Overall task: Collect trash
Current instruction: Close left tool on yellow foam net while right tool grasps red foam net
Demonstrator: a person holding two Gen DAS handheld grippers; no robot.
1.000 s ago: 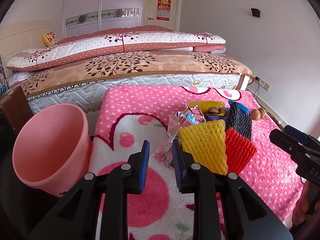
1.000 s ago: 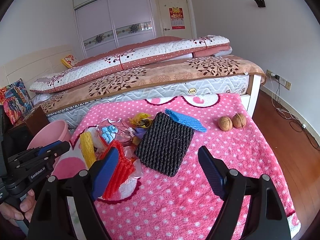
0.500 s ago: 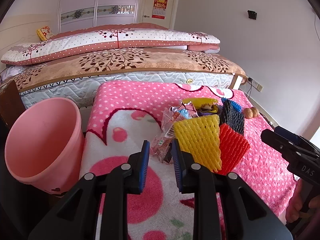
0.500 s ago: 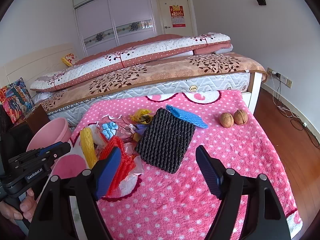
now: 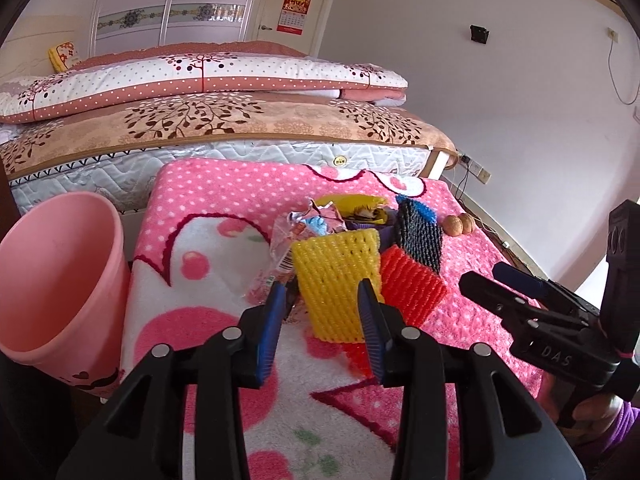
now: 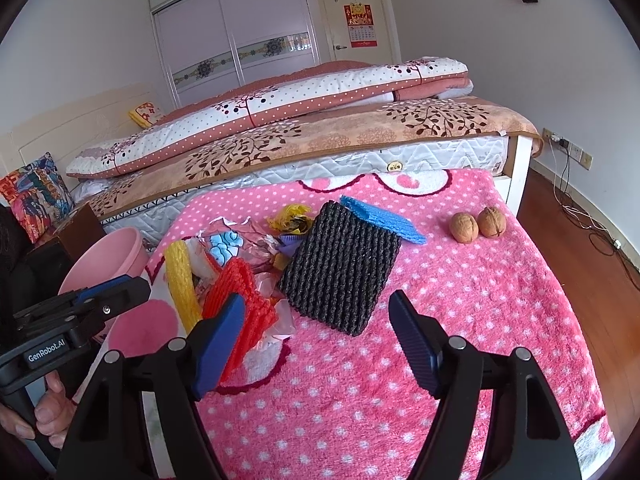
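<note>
A pink blanket (image 6: 460, 320) lies under both grippers. The pink bin (image 5: 52, 280) stands to the left of the left fingers. The black foam net (image 6: 340, 268) lies just ahead of the right gripper (image 6: 320, 336), whose jaws are wide apart and empty. The yellow foam net (image 5: 336, 276) sits between the tips of the left gripper (image 5: 320, 312); its jaws have just been opening and do not press it.

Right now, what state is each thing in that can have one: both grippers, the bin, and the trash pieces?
Left gripper: open, jaws just widened, nothing held.
Right gripper: open, nothing held.
Pink plastic bin: upright beside the blanket, no trash visible inside.
Yellow foam net sleeve: lying uncollected.
Red foam net sleeve: lying uncollected.
Black foam net sleeve: lying flat.
Two walnuts: whole, side by side.
</note>
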